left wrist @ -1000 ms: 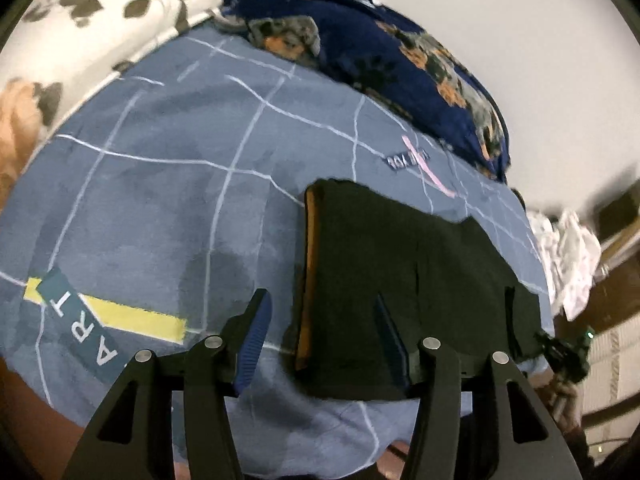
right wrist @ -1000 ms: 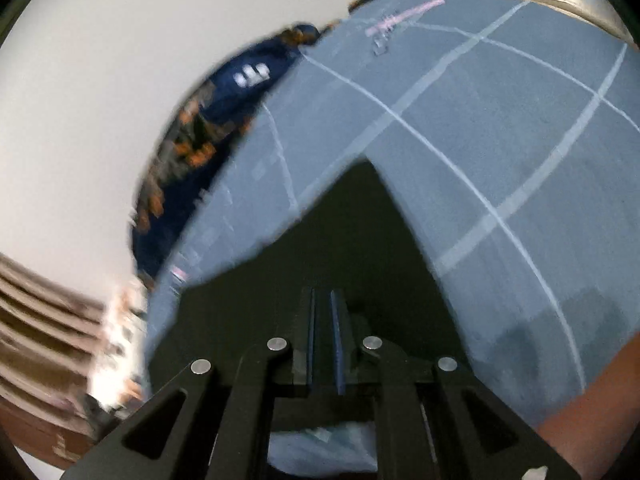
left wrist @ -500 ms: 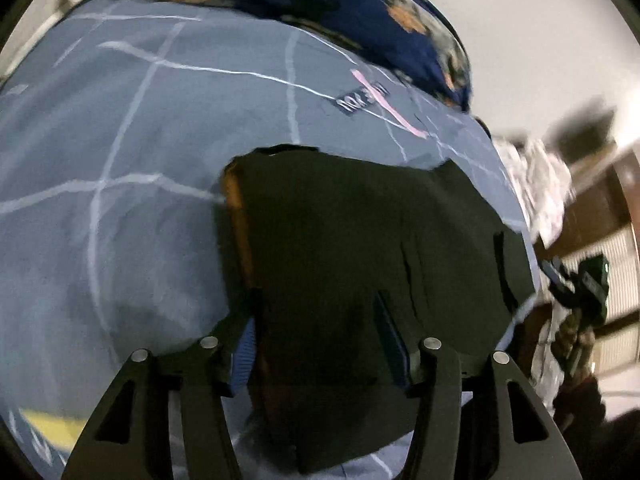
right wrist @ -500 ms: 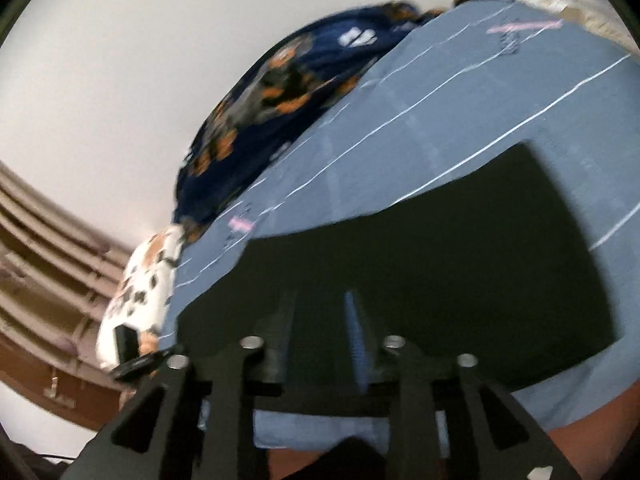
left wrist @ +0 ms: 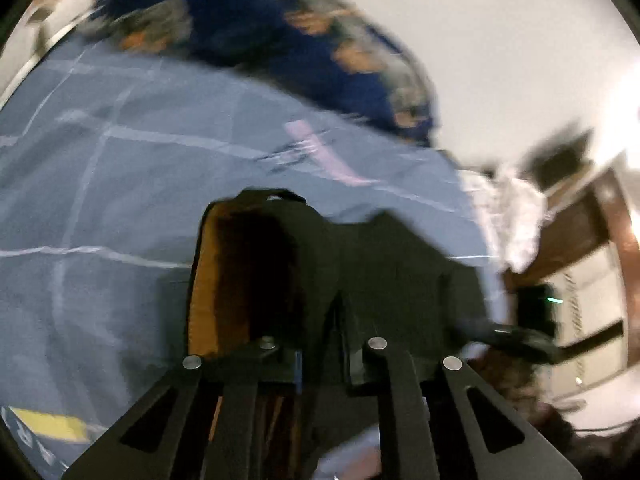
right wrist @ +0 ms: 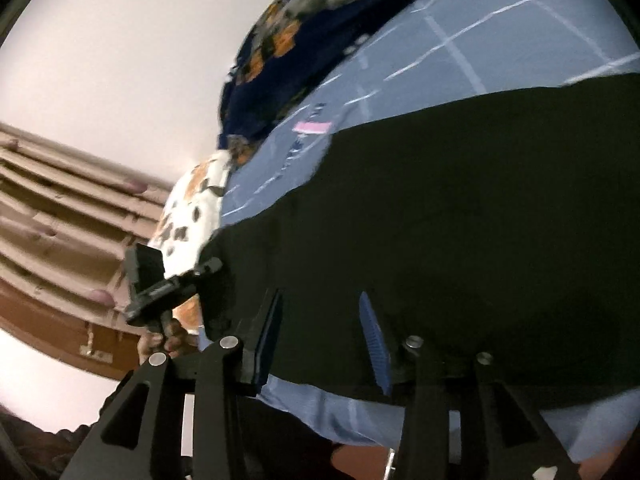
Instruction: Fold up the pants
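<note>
The black pants point(left wrist: 384, 264) lie on the blue bed sheet point(left wrist: 120, 184), with an orange inner lining point(left wrist: 202, 280) showing at their lifted left edge. My left gripper point(left wrist: 322, 364) is shut on the near edge of the pants and raises it. In the right wrist view the pants point(right wrist: 460, 208) fill the middle. My right gripper point(right wrist: 320, 344) is open, its blue-padded fingers point(right wrist: 374, 340) over the near edge of the pants. The left gripper also shows in the right wrist view point(right wrist: 160, 280), at the pants' far corner.
A dark blue floral blanket point(left wrist: 280, 32) is bunched along the far side by the white wall. A white patterned pillow point(right wrist: 192, 208) and a white cloth heap point(left wrist: 516, 216) lie off the sheet. Wooden furniture point(left wrist: 580, 220) stands at the right.
My left gripper has closed on the pants' near edge and lifted it, showing the orange lining. My right gripper has opened from shut and let go of the pants.
</note>
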Demonstrator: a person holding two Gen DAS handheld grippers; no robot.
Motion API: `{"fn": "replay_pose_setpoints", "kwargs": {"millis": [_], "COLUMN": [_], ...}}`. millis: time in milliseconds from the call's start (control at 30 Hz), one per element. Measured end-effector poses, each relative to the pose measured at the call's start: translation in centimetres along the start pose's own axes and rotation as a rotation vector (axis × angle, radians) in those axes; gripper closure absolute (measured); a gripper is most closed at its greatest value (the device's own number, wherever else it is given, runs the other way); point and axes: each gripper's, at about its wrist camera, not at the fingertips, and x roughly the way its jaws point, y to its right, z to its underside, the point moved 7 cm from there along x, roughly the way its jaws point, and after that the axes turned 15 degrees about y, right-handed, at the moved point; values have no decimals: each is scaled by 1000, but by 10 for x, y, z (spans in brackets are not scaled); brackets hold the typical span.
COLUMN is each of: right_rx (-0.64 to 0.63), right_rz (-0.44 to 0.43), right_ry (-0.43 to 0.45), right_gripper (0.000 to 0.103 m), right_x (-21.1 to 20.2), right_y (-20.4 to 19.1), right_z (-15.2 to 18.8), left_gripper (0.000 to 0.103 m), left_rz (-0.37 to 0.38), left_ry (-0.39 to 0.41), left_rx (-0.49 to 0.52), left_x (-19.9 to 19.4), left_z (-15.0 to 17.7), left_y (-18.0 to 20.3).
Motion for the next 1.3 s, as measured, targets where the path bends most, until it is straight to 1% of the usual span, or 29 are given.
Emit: {"fn": "replay_pose_setpoints", "kwargs": {"millis": [67,133,167,200,233,267,333,400,433,467,533,567,633,700,767,800,867,933,967,1033,1067,1100,1133,1167,1200,1300], "right_rx": [37,85,113,123,128,125,121,135,150,170,188,206,240,259,272,269,255,229,200,141,103,81,65,73,116,134], "right_rz": [-71,-155,-211,-241,-265,-287,-316,-335,-332,-317,-282,-263,-249,-244,-250,-249,-236,-206,-174,-114,-64,-29,13,52,52,39], "right_ry": [-8,-9,-13,-16,-15,-13,-17,-16,-18,-29,-28,-35,-42,-54,-59,-60,-64,-71,-79,-93,-99,-105,-120,-148,-156,-122], "right_gripper": [57,54,51,49,46,43,41,35,32,27,26,26,26,26,23,21,11,8,8,9,15,24,59,80,81,90], "right_x": [7,12,12,11,9,4,-4,-11,-12,-11,-8,-4,1,4,6,6,8,12,14,20,24,25,28,31,31,16], "right_y": [-10,-21,-28,-32,-35,-38,-40,-37,-33,-27,-15,-9,1,6,6,6,3,-1,-3,-6,-7,-5,-2,2,6,5], "right_z": [-3,-5,-5,-5,-5,-3,-1,0,0,3,6,10,13,17,18,19,20,23,25,28,30,32,35,37,36,20], "left_gripper": [90,90,90,92,94,94,94,94,94,94,94,94,92,92,88,85,85,85,85,85,85,85,85,85,85,84], "left_rz": [60,101,126,154,197,224,260,261,286,295,289,302,307,230,142,104,43,19,1,-21,-27,-35,-42,-49,-51,-51], "left_ry": [-20,-54,-77,-91,-108,-135,-164,-169,-205,-213,-182,-148,-84,0,32,25,11,-5,-15,-16,-13,-13,-17,-23,-28,-25], "left_rx": [17,38,54,67,64,65,77,165,175,178,249,281,270,302,338,326,276,212,171,124,108,95,86,75,67,58], "left_x": [2,15,25,35,45,59,78,96,104,107,109,102,86,74,62,60,51,45,42,37,34,33,35,35,36,38], "left_z": [-3,-1,2,5,7,13,19,25,31,32,30,25,8,-8,-12,-10,-2,11,21,36,42,47,51,57,59,56], "left_y": [48,85,107,125,142,161,185,208,218,223,232,234,225,207,182,165,129,102,85,65,58,53,51,48,47,50]}}
